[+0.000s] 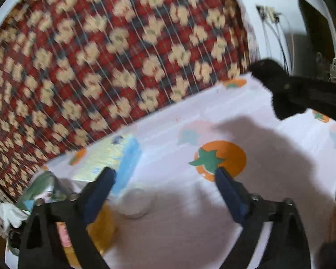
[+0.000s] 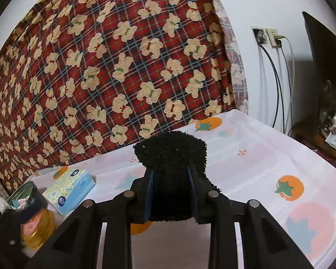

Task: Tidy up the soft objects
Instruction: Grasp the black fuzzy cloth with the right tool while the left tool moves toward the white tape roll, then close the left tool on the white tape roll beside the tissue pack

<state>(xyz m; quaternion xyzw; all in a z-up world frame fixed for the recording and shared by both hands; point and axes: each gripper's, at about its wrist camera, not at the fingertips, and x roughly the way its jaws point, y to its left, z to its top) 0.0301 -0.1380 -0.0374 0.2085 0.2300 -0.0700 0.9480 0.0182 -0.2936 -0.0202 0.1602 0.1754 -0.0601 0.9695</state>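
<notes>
My right gripper (image 2: 170, 172) is shut on a black fuzzy cloth (image 2: 171, 148), which bulges out above the fingertips and is held above the table. The same black cloth (image 1: 277, 83) shows in the left wrist view at the upper right, in the air over the table, with the right gripper's dark arm behind it. My left gripper (image 1: 164, 172) is open and empty, low over the white tablecloth (image 1: 190, 213) printed with orange fruit. The left wrist view is blurred by motion.
A blue and yellow tissue box (image 2: 69, 187) (image 1: 114, 157), a yellow jar (image 2: 37, 231), a green tin (image 2: 25, 196) and a clear lid (image 1: 134, 204) stand at the table's left. A red bear-print blanket (image 2: 114, 67) hangs behind. Cables (image 2: 277, 85) hang from wall sockets at the right.
</notes>
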